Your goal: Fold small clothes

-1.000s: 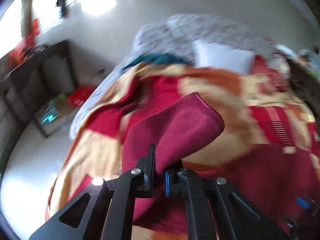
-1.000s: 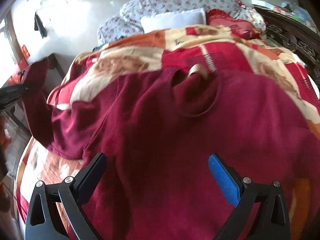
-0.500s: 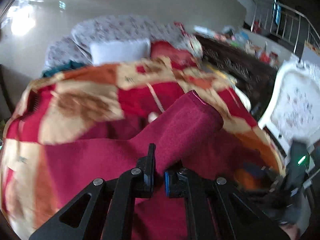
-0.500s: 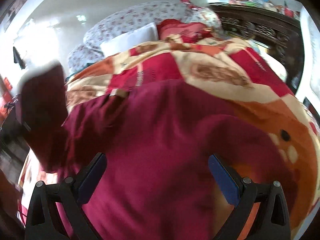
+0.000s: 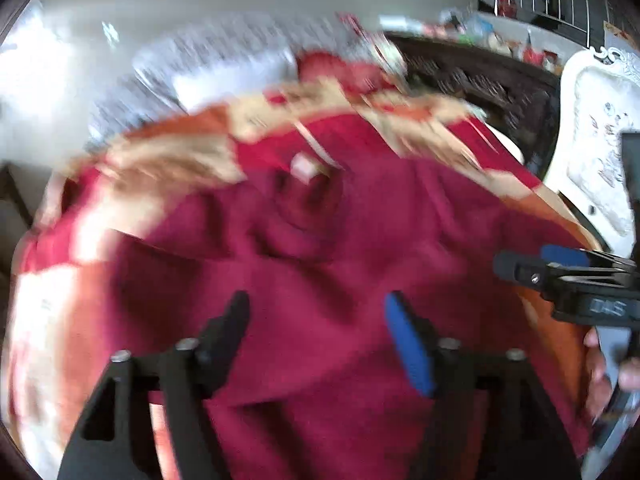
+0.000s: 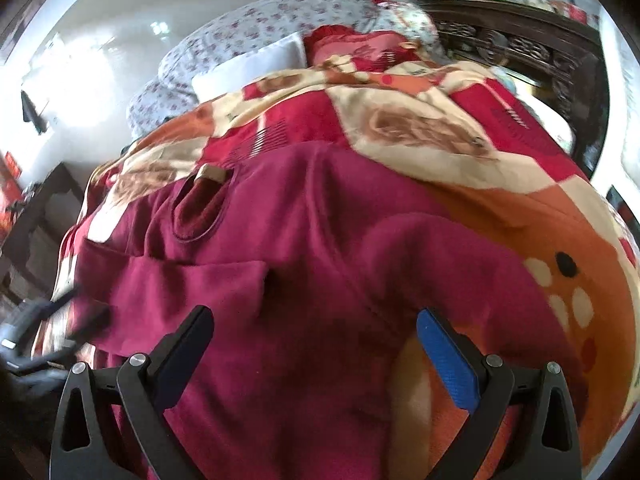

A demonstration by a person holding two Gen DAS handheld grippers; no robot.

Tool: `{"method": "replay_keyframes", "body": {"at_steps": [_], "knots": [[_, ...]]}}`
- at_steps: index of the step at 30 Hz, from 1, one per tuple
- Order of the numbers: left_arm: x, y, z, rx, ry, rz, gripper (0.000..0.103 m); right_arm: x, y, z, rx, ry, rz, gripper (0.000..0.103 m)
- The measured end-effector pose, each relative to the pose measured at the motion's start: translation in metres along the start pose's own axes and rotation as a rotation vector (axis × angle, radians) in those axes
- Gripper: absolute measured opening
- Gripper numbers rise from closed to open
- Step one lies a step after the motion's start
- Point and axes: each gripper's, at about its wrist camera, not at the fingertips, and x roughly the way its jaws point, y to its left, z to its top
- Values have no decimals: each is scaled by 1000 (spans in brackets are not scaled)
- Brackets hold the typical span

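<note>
A dark red sweater (image 6: 304, 240) lies spread on the bed, collar (image 6: 200, 204) toward the pillows. Its left sleeve (image 6: 192, 280) lies folded across the body. It also shows in the blurred left wrist view (image 5: 320, 248). My left gripper (image 5: 318, 312) is open and empty just above the sweater's middle. It appears blurred at the left edge of the right wrist view (image 6: 48, 320). My right gripper (image 6: 314, 328) is open and empty over the sweater's lower part, and it shows side-on in the left wrist view (image 5: 560, 268).
The sweater rests on a red, orange and cream blanket (image 6: 460, 136) covering the bed. A white pillow (image 6: 256, 68) and floral pillows (image 6: 280, 24) lie at the head. A dark carved headboard (image 6: 520, 52) runs along the right. A white chair (image 5: 592, 152) stands at the right.
My left gripper carried the sleeve across the sweater's body, then opened and let it go. The sleeve now lies folded on the sweater. The right gripper stayed open.
</note>
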Motion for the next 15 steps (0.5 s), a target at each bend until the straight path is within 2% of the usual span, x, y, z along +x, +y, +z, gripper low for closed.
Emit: {"method": "replay_keyframes", "body": {"at_steps": [3,6,8,9,10,11,13,15], "knots": [[-24,36,-6,0,-48,122,80,19,15,-1,-53,31,-5,103],[-29,75,-15,-55,-30,191,80,42,25,-3,-100,72,-28,103],[-27,98,-21,-108,-9,213,80,55,31,-6,-141,72,-7,95],[-26,108,-25,-137,2,219,80,58,36,-8,-170,63,-18,75],[-25,114,-29,-157,8,223,80,60,41,-8,-203,53,-45,43],[-23,120,-32,-176,13,227,80,58,47,-8,-246,29,-55,29],[-21,130,-36,-210,16,234,80,52,52,-4,-270,5,-38,7],[-21,137,-36,-238,13,236,80,38,55,4,-284,-34,-3,6]]}}
